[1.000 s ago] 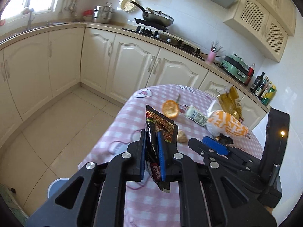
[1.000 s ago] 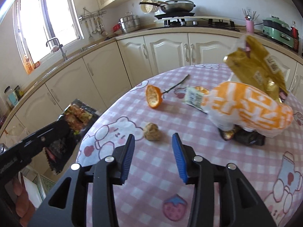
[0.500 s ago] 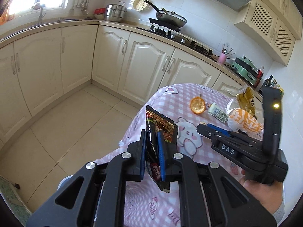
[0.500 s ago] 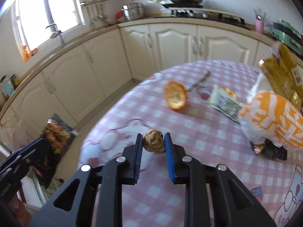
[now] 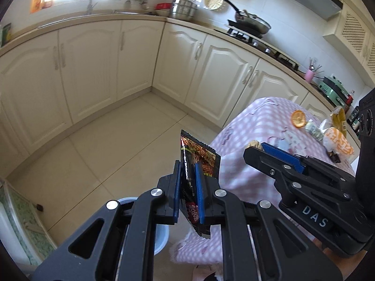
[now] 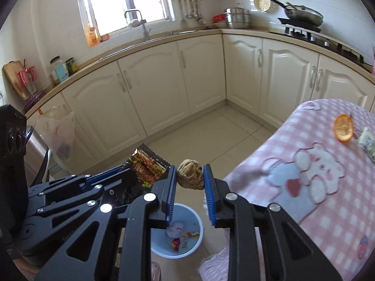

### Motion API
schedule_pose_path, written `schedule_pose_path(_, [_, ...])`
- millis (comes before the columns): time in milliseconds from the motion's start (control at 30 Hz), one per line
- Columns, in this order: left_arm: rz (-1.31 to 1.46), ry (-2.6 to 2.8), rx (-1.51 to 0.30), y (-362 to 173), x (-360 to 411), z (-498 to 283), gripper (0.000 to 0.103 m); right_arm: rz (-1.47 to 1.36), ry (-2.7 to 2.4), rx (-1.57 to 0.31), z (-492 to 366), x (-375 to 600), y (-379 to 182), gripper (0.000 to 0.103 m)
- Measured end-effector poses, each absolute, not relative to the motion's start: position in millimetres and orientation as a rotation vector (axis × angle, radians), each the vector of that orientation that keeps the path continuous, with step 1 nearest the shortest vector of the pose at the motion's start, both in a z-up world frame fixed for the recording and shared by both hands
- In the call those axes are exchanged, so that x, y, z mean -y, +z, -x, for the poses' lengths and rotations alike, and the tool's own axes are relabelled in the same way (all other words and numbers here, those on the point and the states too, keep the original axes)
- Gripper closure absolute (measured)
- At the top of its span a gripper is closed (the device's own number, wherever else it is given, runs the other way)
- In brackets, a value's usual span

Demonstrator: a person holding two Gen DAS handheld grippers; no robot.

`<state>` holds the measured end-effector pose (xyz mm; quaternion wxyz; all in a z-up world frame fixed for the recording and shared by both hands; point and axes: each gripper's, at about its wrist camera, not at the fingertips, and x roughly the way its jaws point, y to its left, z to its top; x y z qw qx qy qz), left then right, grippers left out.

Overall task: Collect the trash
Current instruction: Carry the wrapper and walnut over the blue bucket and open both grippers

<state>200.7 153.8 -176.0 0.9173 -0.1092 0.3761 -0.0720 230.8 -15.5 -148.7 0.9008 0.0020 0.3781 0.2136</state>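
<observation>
My left gripper (image 5: 188, 175) is shut on a dark snack wrapper (image 5: 199, 157), held upright past the table's left edge. My right gripper (image 6: 189, 175) is shut on a crumpled brown paper ball (image 6: 190, 174), hanging in the air over the floor. Below both, a pale blue bin (image 6: 189, 248) stands on the floor with several scraps inside; in the left wrist view only its rim (image 5: 161, 236) shows under my fingers. In the right wrist view the wrapper (image 6: 147, 166) and the left gripper sit just left of the ball. The right gripper (image 5: 264, 148) appears to the right in the left wrist view.
The table with a pink checked cloth (image 6: 328, 187) still carries an orange peel half (image 6: 343, 127), a small packet (image 6: 368, 141), an orange-white bag (image 5: 337, 141) and a yellow bag (image 5: 339, 119). Cream cabinets (image 6: 164, 89) line the walls. A steel pedal bin (image 6: 35, 149) stands at left.
The right gripper closed on the paper ball, lifted it off the table and carried it left over the bin. The left gripper moved left and down with the wrapper, off the table.
</observation>
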Motion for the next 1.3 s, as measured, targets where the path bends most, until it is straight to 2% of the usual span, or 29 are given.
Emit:
schedule_pose_path(733, [0.244,-0.036,-0.839,-211,-203,-200,0.092,0.031,0.518,-0.832,-230,-50,-184,0.08])
schedule_pose_path(900, [0.251,-0.022,-0.837,-212,-207,-202,0.089,0.028,0.526,-0.845,-232,-52,-190,0.08])
schedule_pose_path(1033, [0.265,-0.013,-0.838,-212,-211,-204,0.083,0.026,0.528,-0.856,-234,-52,-195,0.08])
schedule_pose_path(1300, [0.274,-0.004,-0.827,-209,-215,-202,0.082,0.029,0.531,-0.857,-234,-56,-198,0.08])
